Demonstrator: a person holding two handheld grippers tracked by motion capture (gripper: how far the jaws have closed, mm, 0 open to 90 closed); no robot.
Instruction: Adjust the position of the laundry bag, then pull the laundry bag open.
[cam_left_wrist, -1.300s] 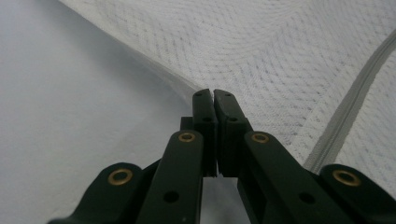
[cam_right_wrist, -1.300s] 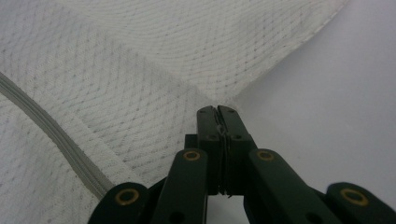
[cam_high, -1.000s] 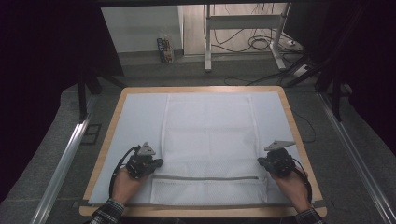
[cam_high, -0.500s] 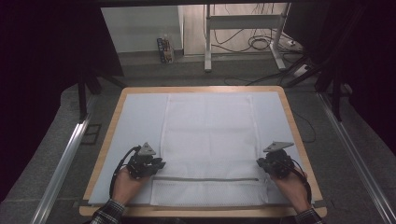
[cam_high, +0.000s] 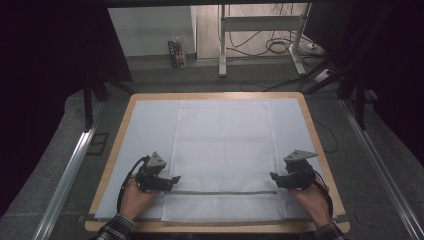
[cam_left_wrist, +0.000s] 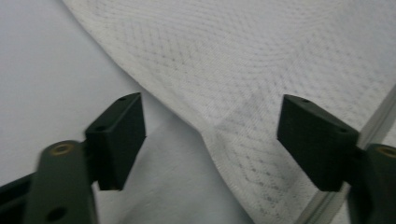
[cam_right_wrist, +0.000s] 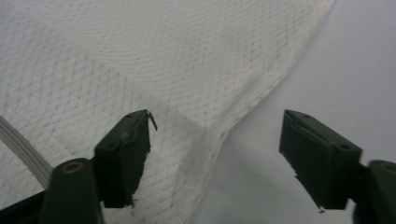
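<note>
cloth: white waffle-weave towel lies flat mid-desk on pale sheet, near hem folded up toward far edge; grey stripe marks the fold line close to desk's near edge.
left gripper: at towel's near-left corner of the fold; jaws have just been opening, now wide. Towel edge runs between the fingers in the left gripper view, no pad pressing on it.
towel edge, left: lies flat on the sheet, slight ripple.
right gripper: at near-right end of the fold; jaws likewise just opened, wide, cloth under them but not pinched.
step, my read: letting go after laying the fold.
to do it well: lift both grippers straight up & together so pads don't drag the corners; check stripe stays parallel w/ desk's near edge before next fold.
risk: loose thread at right finger could snag & pull the corner.
</note>
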